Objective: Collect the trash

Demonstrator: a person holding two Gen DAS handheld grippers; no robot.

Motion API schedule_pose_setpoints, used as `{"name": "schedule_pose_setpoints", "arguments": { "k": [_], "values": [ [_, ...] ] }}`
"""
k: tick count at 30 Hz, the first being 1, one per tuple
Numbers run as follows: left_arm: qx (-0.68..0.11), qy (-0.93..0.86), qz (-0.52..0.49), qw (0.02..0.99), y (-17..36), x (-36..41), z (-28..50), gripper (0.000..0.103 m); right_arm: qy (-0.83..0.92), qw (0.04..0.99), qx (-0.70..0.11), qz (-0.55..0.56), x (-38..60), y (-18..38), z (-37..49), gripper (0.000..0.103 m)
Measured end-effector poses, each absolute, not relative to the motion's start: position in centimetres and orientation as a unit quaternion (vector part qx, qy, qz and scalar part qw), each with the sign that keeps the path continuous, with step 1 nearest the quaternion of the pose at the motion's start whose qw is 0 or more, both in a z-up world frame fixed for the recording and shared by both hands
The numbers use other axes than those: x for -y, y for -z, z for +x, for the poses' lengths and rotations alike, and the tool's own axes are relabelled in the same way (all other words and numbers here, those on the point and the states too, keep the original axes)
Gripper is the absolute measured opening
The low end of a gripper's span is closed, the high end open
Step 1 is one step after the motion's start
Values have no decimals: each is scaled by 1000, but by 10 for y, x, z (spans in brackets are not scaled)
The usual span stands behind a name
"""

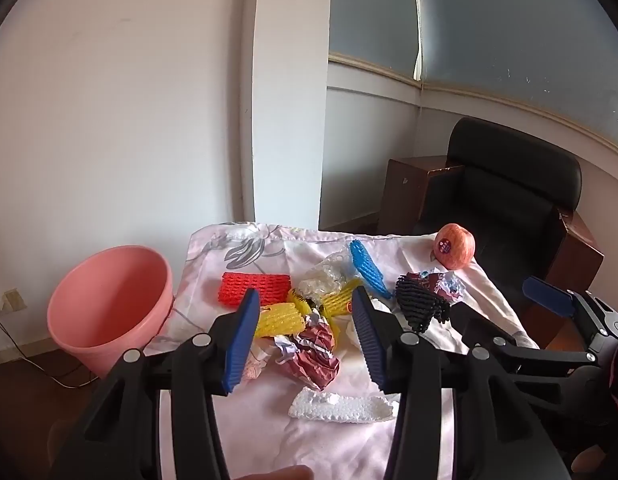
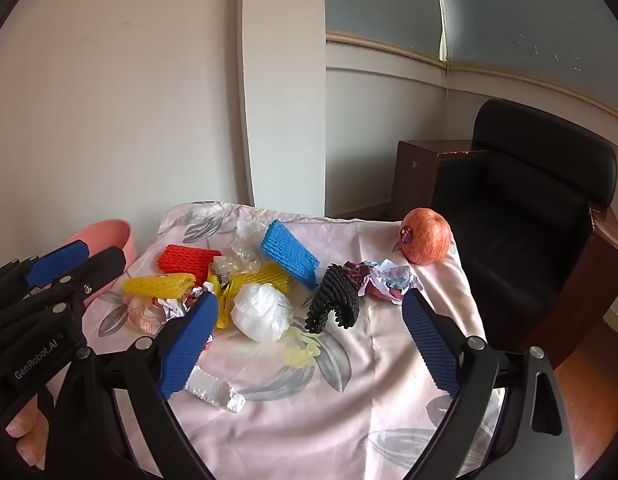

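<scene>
Where the left hand-held gripper (image 2: 55, 270) shows, "GenRobot.AI" reads (white lettering).

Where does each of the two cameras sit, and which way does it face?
Left wrist: on the left gripper, angled down over the pink floral cloth at crumpled wrappers; its blue pads, a fingertip and the right gripper show.
Right wrist: on the open right gripper, angled down from further right; its pads, the left gripper and fingers show.
Shared: round pink plastic bin, red foam net, black foam net, red apple, black armchair.
</scene>
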State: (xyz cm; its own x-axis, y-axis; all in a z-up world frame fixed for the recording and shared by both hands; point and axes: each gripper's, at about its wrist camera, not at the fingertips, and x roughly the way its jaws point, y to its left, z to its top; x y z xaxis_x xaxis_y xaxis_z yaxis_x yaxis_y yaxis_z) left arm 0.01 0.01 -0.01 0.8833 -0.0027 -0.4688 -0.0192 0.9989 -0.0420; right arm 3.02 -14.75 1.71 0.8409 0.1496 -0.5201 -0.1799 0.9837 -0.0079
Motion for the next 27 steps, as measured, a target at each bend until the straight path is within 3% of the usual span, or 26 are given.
{"name": "schedule_pose_setpoints", "arguments": {
  "k": [27],
  "values": [
    [-266, -23, -2, 964, 17, 1, 28, 48, -97, 958, -270, -17, 146, -13, 49, 94]
  ]
}}
